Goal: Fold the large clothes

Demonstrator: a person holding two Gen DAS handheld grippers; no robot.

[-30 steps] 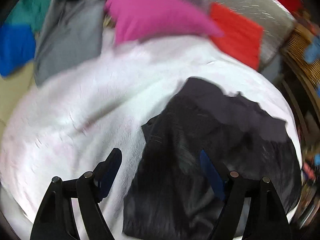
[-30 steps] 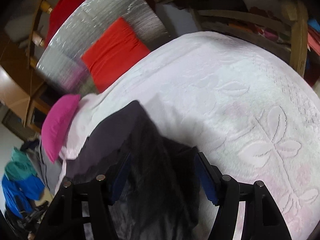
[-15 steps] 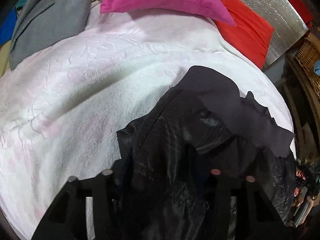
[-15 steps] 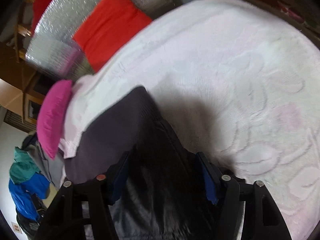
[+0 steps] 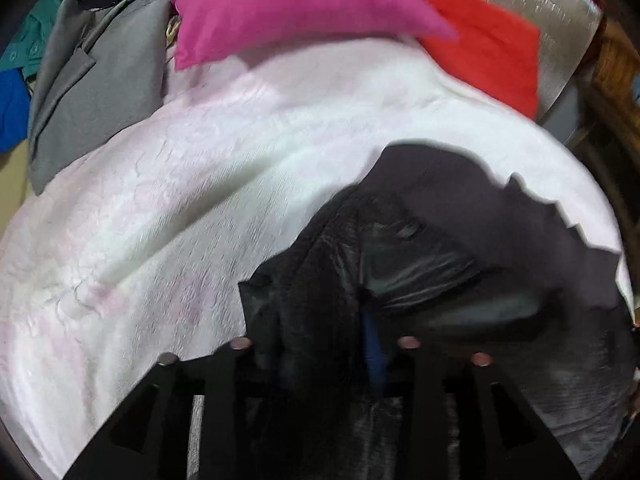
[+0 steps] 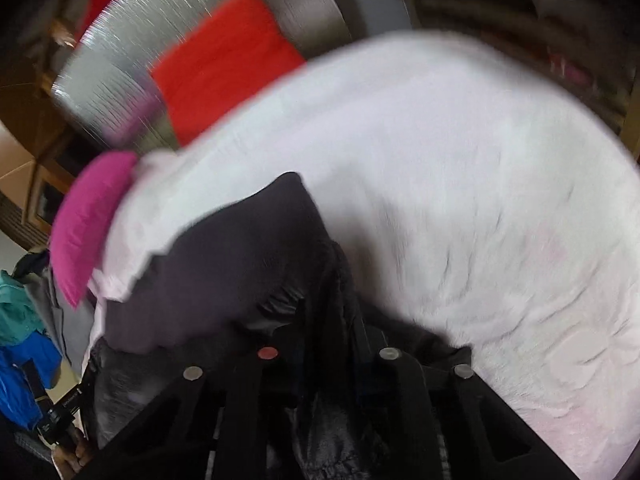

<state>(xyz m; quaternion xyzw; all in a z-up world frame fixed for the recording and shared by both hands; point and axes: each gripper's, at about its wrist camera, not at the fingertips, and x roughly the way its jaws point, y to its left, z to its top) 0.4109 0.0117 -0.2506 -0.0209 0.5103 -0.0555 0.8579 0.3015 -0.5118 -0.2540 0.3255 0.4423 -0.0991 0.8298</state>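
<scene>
Both tongs, left (image 5: 320,344) and right (image 6: 324,354), are closing on bunched soft, limp, slippery black garment (image 5: 420,240); hems are judged preferable holds.

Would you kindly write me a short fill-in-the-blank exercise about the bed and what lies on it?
1. The dark garment lies on a pale ____ bedspread.
2. At the head of the bed, beside the magenta pillow, lies a ____ one.
3. A ____ jacket lies at the bed's far left corner.

Missing words: pink; red; grey
</scene>
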